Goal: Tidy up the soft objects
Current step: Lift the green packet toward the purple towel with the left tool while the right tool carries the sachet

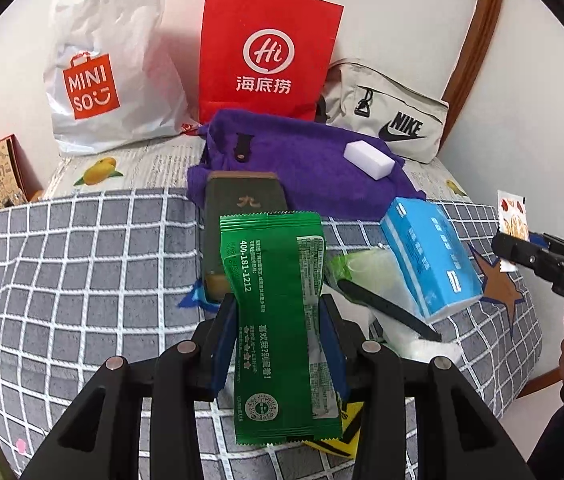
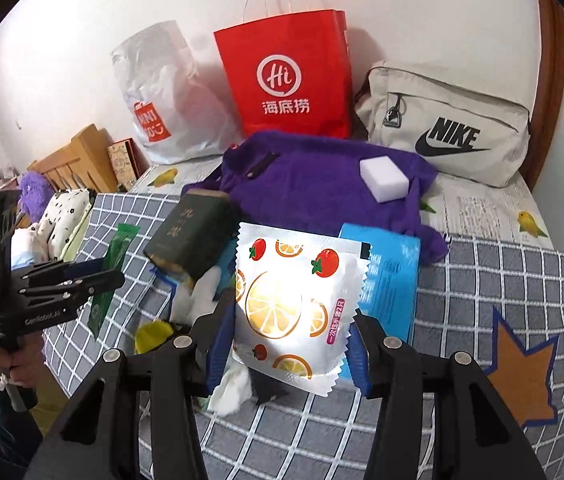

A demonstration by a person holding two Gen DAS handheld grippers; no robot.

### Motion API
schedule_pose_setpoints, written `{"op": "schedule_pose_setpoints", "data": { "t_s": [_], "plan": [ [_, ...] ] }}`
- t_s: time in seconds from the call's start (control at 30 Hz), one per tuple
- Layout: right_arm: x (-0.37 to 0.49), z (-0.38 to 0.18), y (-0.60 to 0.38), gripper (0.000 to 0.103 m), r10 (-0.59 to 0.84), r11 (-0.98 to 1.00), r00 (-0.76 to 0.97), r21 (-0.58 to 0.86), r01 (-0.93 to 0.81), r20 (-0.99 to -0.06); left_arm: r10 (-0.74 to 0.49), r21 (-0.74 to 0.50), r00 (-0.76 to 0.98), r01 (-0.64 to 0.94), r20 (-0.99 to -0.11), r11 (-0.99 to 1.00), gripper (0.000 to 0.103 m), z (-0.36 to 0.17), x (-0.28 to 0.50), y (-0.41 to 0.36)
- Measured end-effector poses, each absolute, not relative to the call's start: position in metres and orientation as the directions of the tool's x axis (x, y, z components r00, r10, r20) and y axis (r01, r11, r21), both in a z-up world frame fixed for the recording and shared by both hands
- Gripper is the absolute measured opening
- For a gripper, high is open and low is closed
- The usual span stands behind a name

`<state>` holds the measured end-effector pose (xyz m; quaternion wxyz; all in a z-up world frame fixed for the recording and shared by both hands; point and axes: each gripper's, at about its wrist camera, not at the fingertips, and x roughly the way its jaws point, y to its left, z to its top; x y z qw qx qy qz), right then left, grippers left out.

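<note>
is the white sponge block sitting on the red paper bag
No, the white sponge block lies on the purple cloth.

green packet (image 1: 277, 320), red bag (image 1: 265, 52) (white logo)

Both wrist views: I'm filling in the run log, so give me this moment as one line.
left tongs: shut on green sachet | right tongs: shut on fruit-print sachet | both above checked blanket
</note>
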<state>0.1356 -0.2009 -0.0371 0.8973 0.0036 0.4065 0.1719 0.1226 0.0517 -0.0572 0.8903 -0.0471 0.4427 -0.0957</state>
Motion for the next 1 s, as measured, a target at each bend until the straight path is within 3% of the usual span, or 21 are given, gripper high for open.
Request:
{"op": "schedule_pose_setpoints", "data": {
  "t_s": [0.5, 1.0],
  "plan": [
    [0.18, -0.015, -0.212, 0.05, 0.288, 0.951, 0.625, 0.14, -0.276, -0.725, -0.18, -0.143, 0.608, 0.11, -0.773, 0.984, 0.038, -0.026, 0.172, 0.058],
    [0.235, -0.039, -0.212, 0.05, 0.251, 0.962, 0.584, 0.135, -0.236, -0.772, -0.202, -0.168, 0.582, 0.113, -0.787, 0.979, 0.038, -0.041, 0.216, 0.06]
  ]
}}
